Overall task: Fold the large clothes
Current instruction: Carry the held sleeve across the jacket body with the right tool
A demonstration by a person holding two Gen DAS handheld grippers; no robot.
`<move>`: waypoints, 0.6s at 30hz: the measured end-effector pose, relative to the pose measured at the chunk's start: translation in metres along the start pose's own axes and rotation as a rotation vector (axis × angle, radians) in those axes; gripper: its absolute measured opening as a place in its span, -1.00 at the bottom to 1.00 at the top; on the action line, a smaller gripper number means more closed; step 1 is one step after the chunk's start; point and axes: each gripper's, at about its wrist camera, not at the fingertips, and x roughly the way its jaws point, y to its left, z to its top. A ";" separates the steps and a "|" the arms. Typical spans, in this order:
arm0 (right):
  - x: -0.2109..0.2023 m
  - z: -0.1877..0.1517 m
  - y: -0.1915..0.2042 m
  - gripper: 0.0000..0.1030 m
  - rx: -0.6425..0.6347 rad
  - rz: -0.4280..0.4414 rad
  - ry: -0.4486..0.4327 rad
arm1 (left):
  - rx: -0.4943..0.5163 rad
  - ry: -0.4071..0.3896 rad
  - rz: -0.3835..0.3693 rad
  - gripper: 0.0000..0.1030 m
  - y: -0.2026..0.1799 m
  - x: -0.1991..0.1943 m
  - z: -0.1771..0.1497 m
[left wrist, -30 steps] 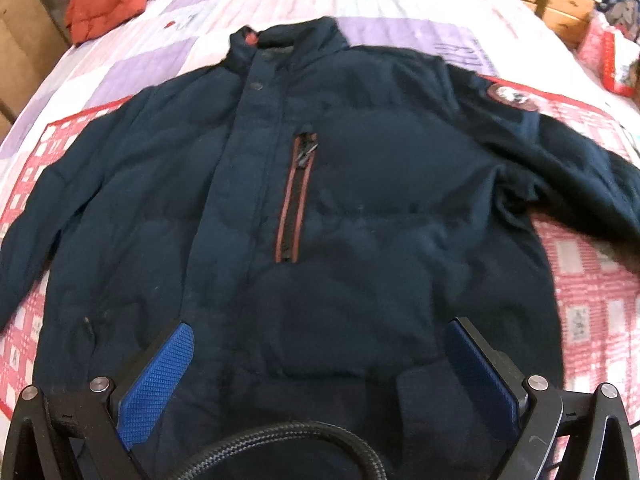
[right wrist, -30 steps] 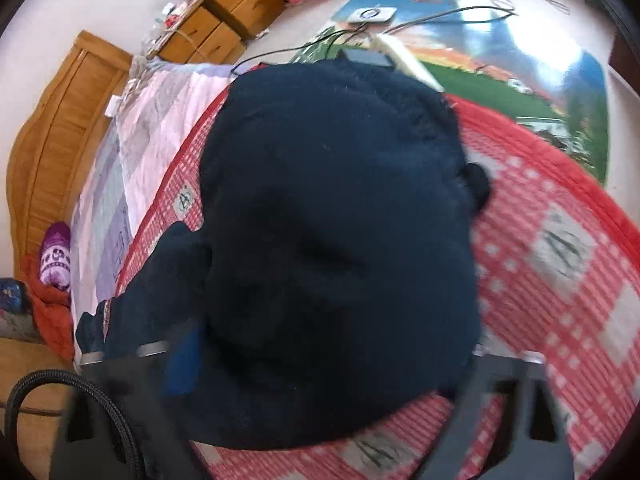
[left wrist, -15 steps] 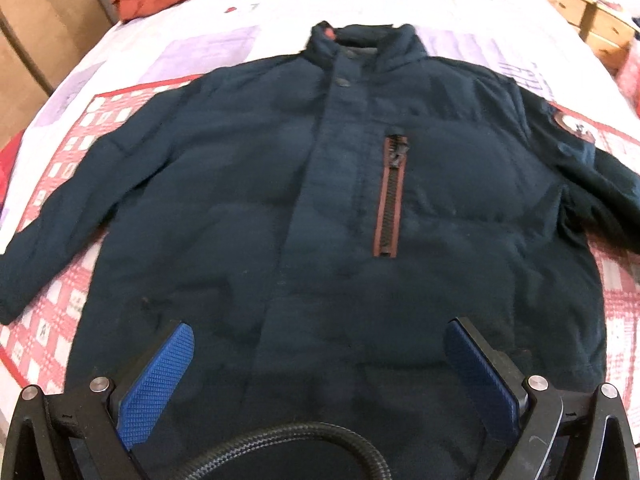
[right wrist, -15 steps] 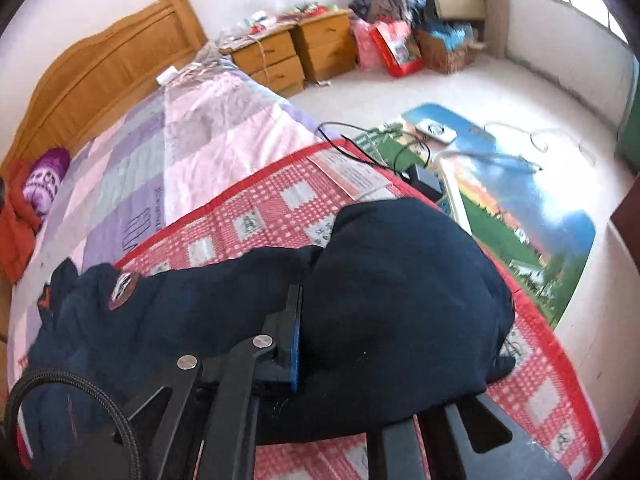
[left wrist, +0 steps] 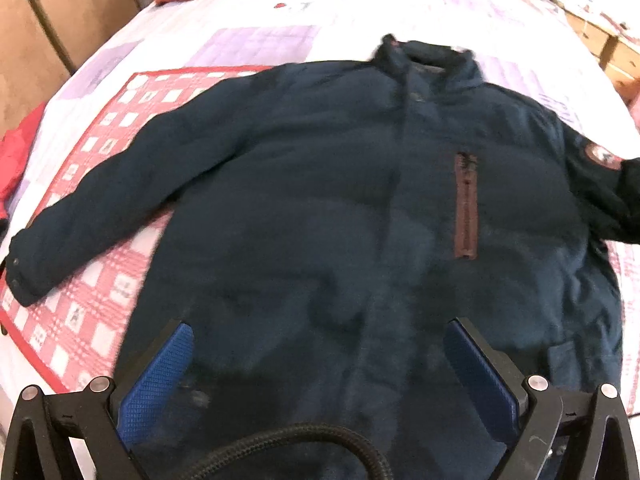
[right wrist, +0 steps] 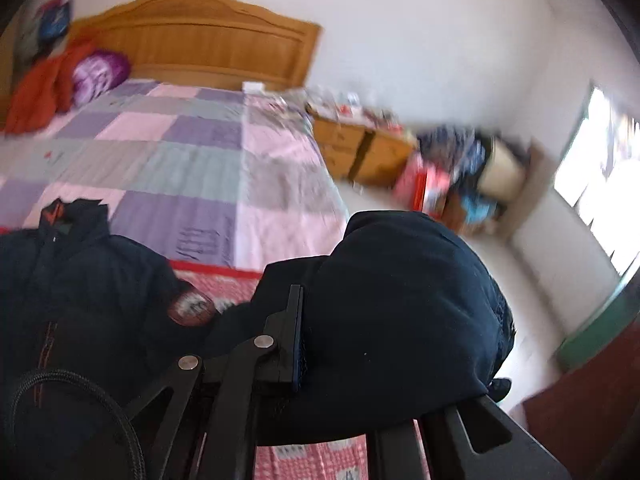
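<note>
Left gripper (left wrist: pixel 316 364): blue pads spread wide, nothing between them, hovering over jacket hem
Right gripper (right wrist: pixel 360 364): fingers pinching the sleeve (right wrist: pixel 400 300), which is lifted and bunched over the claw
Jacket (left wrist: pixel 340 220): navy, front up, spread flat on red checked mat (left wrist: pixel 88 312); other sleeve out flat to the side
Bed (right wrist: pixel 180 160): patchwork quilt beyond collar
Headboard (right wrist: pixel 208 44): wooden, farthest
</note>
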 end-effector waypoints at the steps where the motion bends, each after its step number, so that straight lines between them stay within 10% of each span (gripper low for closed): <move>1: -0.006 0.008 0.024 -0.82 -0.047 -0.016 -0.010 | -0.003 -0.002 0.006 0.99 0.015 -0.001 0.000; 7: -0.020 0.033 0.224 -0.83 -0.414 -0.125 -0.078 | -0.010 -0.034 0.084 0.99 0.092 0.002 0.002; 13: 0.015 -0.019 0.458 -0.78 -0.916 -0.238 -0.075 | -0.018 -0.058 0.159 0.99 0.140 0.020 0.006; 15: 0.024 -0.073 0.517 -0.63 -1.181 -0.254 -0.060 | -0.042 -0.049 0.166 0.99 0.152 0.027 0.007; 18: 0.002 -0.118 0.536 0.05 -1.256 -0.249 -0.185 | -0.073 -0.040 0.156 0.99 0.162 0.039 0.012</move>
